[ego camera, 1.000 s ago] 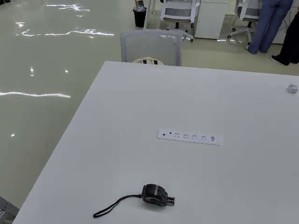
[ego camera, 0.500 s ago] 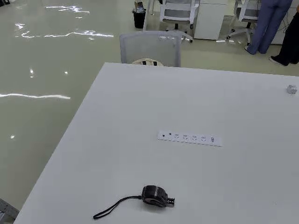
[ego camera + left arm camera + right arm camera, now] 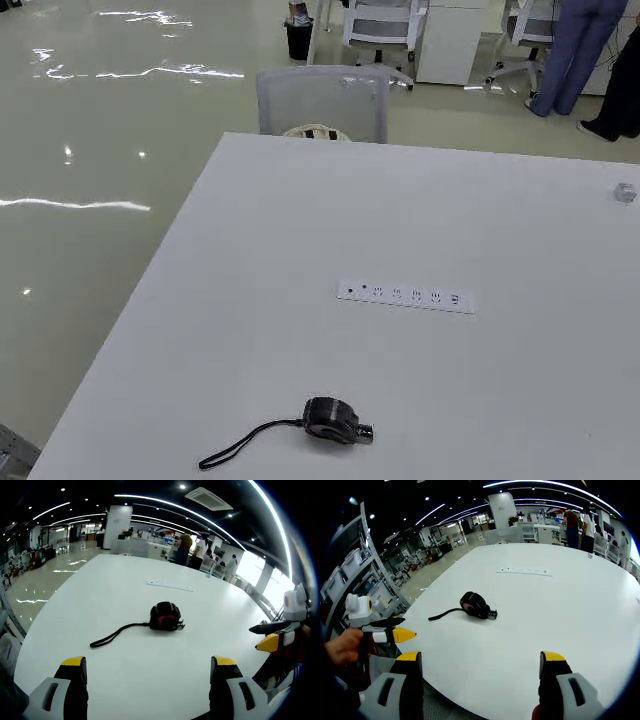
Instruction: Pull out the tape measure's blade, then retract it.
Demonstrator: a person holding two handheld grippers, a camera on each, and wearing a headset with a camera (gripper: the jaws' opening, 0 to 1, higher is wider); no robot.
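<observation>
Ahead of the wide-open, empty left gripper [image 3: 148,662] and right gripper [image 3: 480,656]: black round-cased tape measure [image 3: 165,616], rigid, likely dense; grip the case flanks.

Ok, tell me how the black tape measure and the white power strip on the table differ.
The black round tape measure is a compact dark case; the long white power strip is a flat pale bar. The tape measure trails a black loop strap; the power strip has a row of sockets. Both lie on the white table, ungripped.
</observation>
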